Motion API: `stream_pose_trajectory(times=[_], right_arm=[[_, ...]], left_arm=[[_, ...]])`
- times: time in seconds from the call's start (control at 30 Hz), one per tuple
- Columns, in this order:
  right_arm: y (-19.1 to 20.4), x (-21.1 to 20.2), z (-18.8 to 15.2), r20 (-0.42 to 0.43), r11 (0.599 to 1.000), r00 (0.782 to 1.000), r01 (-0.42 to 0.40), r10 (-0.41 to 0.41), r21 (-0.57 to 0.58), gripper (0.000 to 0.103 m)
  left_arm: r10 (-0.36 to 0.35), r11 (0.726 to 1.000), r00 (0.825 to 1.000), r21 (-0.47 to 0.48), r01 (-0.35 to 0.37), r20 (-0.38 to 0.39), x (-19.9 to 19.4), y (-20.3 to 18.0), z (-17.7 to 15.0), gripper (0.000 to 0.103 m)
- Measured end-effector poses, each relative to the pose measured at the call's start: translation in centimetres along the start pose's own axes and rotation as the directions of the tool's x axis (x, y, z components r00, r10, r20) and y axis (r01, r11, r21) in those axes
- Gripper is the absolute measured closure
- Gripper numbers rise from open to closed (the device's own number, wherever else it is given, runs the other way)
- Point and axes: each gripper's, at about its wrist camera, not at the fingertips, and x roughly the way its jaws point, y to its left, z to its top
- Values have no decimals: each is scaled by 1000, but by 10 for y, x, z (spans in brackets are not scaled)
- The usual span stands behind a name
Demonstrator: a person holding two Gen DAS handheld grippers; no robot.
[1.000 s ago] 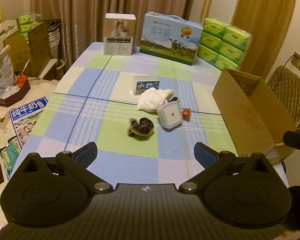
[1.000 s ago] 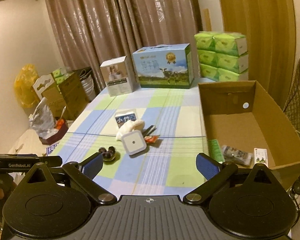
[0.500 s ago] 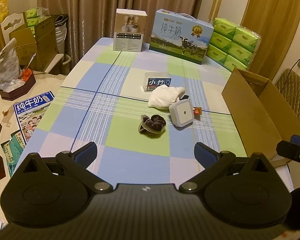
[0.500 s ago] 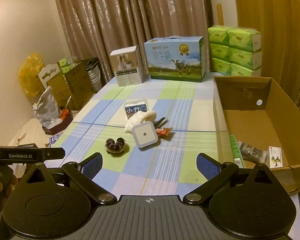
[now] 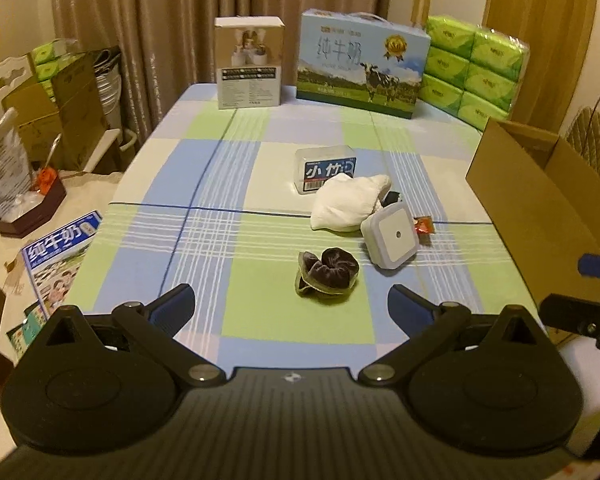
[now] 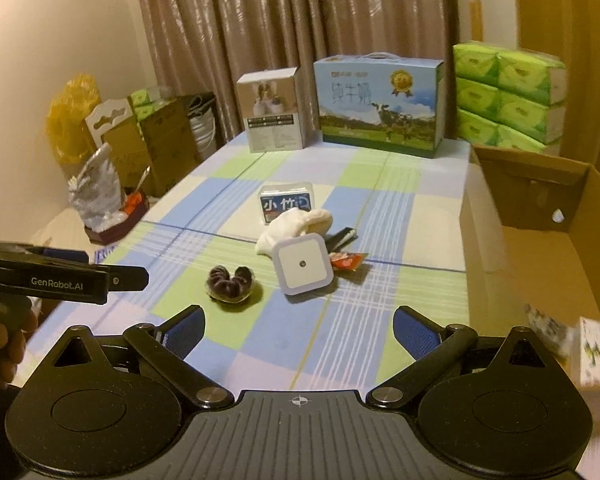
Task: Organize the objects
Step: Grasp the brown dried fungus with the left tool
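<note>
Both grippers, left gripper point(image 5: 291, 307) and right gripper point(image 6: 298, 327), hang over the near table edge with fingers spread wide, nothing held. The loose stuff sits mid-table: a dark scrunchie point(image 5: 327, 274) nearest, then a white square night light point(image 5: 392, 237) leaning on a white cloth bundle point(image 5: 350, 202), and a red sachet point(image 5: 423, 225) right beside it. The cardboard box point(image 6: 548, 216) waits at the right (a few bits already inside). Risk, I'd guess: grabbing the night light could drag the cloth or flick that sachet away.
</note>
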Motion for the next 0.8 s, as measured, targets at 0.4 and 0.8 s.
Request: stream_pose_trajectory(times=[0.4,0.8], right_arm=[[-23,85,9,-34,998,999,-26,24,-59,20],[-26,143,27,-62,992,996,-78,72,-103,25]], left_arm=[[-97,985,993,137,105,-60,89,-9,-4,28],[-134,966,988,210,148,-77,136,-21,-7,53]])
